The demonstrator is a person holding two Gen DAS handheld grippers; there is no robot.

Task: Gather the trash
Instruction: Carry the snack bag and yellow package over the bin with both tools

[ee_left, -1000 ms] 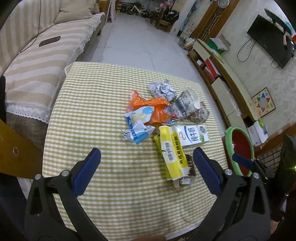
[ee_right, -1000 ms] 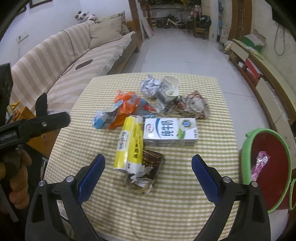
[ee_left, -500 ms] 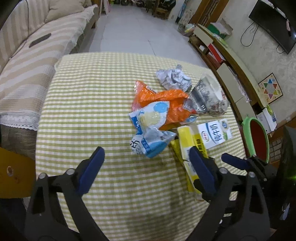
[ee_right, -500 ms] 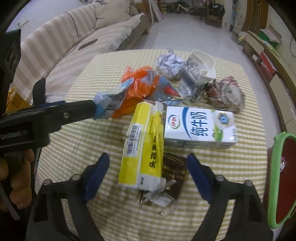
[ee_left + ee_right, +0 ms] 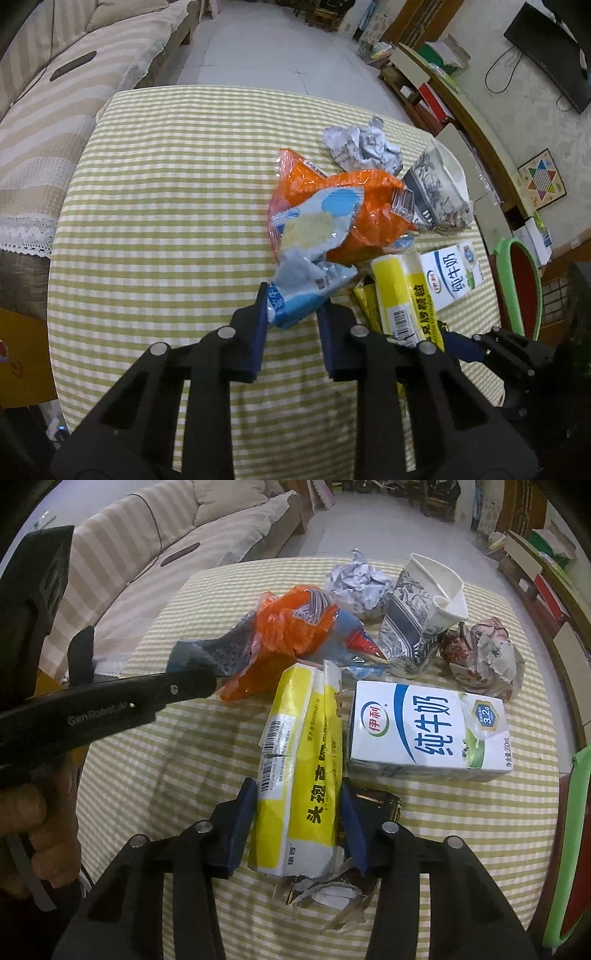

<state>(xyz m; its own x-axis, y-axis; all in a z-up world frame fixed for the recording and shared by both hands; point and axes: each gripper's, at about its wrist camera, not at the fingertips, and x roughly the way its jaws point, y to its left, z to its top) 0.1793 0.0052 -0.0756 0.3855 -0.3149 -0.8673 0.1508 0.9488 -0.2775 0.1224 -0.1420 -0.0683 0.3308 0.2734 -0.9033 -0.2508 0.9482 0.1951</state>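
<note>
Checked tablecloth carries the trash heap near its right edge. Left gripper pinches the blue wrapper; right gripper clamps the yellow carton, likely bound for the green bin alongside.

Crumpled blue snack wrapper, torn yellow box lying flat, milk carton alongside

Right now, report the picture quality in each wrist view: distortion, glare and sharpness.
Left wrist view: strong fisheye bends the checked tablecloth edges; glare shines on the orange wrapper; corners go black. Right wrist view: same curving; the milk carton print reads sharp, the yellow box slightly soft.
</note>
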